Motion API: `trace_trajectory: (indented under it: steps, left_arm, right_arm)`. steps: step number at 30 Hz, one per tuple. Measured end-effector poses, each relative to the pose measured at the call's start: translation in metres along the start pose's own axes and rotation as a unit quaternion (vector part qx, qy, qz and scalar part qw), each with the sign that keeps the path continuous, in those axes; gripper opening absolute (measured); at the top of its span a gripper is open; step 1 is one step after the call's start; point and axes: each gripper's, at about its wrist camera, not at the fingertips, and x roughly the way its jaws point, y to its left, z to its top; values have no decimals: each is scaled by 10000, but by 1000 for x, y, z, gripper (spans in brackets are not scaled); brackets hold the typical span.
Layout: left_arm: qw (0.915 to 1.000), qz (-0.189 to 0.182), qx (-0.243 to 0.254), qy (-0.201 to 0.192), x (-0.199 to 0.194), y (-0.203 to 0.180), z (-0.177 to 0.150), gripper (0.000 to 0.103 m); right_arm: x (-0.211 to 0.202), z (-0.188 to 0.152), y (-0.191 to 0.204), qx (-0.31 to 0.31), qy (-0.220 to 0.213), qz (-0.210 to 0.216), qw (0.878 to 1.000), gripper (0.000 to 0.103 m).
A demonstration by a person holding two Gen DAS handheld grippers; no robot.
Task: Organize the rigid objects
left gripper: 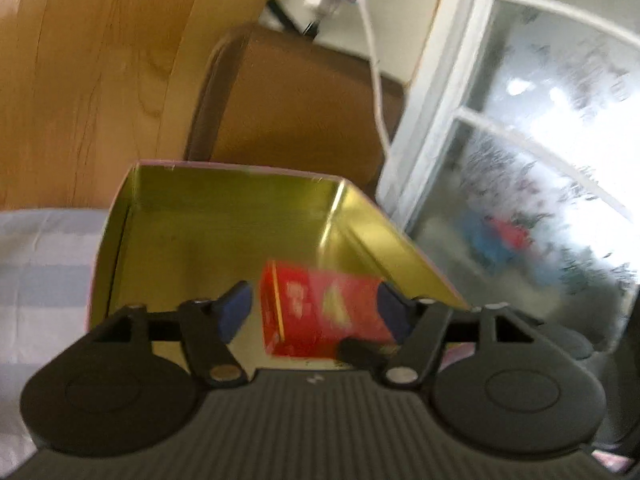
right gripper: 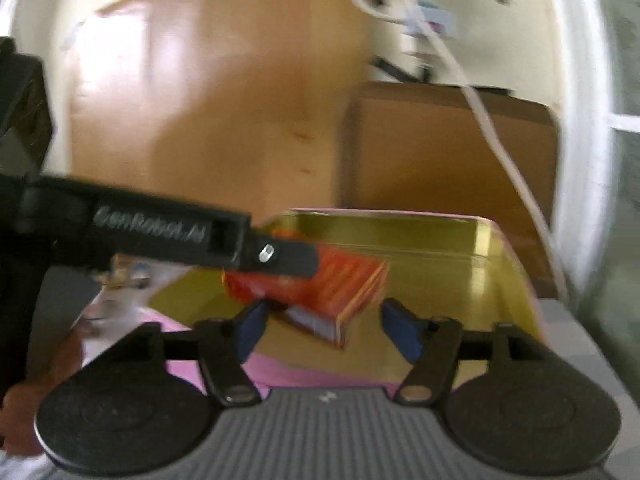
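Observation:
A red box point(left gripper: 324, 312) lies inside an open gold-lined tin point(left gripper: 200, 216) with a pink outside. My left gripper point(left gripper: 316, 314) is open, its blue pads either side of the red box, the right pad point(left gripper: 390, 312) close against it. In the right wrist view the red box point(right gripper: 340, 284) lies tilted in the tin point(right gripper: 500, 264), and the left gripper's arm point(right gripper: 168, 236) reaches in from the left over the box. My right gripper point(right gripper: 324, 330) is open and empty, just in front of the box, above the tin's pink edge.
The tin rests on a pale striped cloth point(left gripper: 44, 264). Behind it stand a brown cardboard box point(left gripper: 304, 104), a wooden panel point(left gripper: 100, 60) and a white cable point(left gripper: 374, 64). A frosted window point(left gripper: 540, 160) is on the right.

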Motion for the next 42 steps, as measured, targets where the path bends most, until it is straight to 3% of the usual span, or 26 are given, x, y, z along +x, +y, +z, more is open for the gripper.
trace_trajectory:
  steps: [3,7,11,14,16,19,22,26,30,33,42]
  left_arm:
    - [9998,-14,39,-200,-21,2,-8,72]
    - [9988,90,56,-471,-85,24,-30,76]
    - [9942,923,144,-536,-153,67,-73,76]
    - [9844,1683,-45,-502,-194,103,-101,76]
    - [9797,1894,-402,-526,-213,126,-109,76]
    - [9730,2041,-820,-692,-235,153,-123,76]
    - [9707,1970,-1140,-766,-245,169,-132,76]
    - [9718,1862,-1199,-808,-249,174,-135,76]
    - [9734,1732,-1237,-853,-259,175,-141,76]
    - [9748,1584,-1301,-884,-261,175,-141,76]
    - [9821,418,-1705,-679,-231,152,-139,76]
  right_arm:
    - [-7,-8,-15,328,-141,-93,9993,68]
    - [-30,-14,-18,649,-606,32,9960,61]
    - [-39,-7,13,545,-825,674,9928,49]
    - [-28,2,51,355,-562,1509,9863,44]
    - [-19,3,85,192,-272,2036,9785,44]
    - [-1,3,139,-85,180,2468,9689,44]
    - [29,7,179,-78,603,2535,9654,44]
    - [74,14,203,285,1132,2588,9589,44]
    - [100,11,208,543,1540,2647,9504,26]
    - [79,5,199,759,1495,2527,9529,25]
    - [-27,-48,140,1821,1080,1916,9584,27]
